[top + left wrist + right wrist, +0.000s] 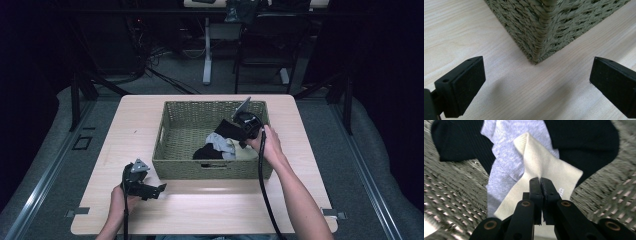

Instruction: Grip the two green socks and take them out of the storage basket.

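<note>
A woven green basket (180,131) stands on the middle of the wooden table and holds a pile of cloth pieces. My right gripper (540,180) reaches into the basket's right side, shut on a cream cloth (541,167) that is pinched and pulled up into a ridge. Under the cream cloth lie a grey cloth (504,155) and black cloths (459,141). From above, the right gripper (246,129) hangs over the pile (220,145). My left gripper (161,188) rests low over the table by the basket's near left corner (536,50), open, with nothing between its black pads (466,85).
The table (210,210) has bare wood in front of the basket and on both sides. Beyond the far edge stand chair and desk legs (207,55) on a dark floor. Metal rails (40,175) run along either side of the table.
</note>
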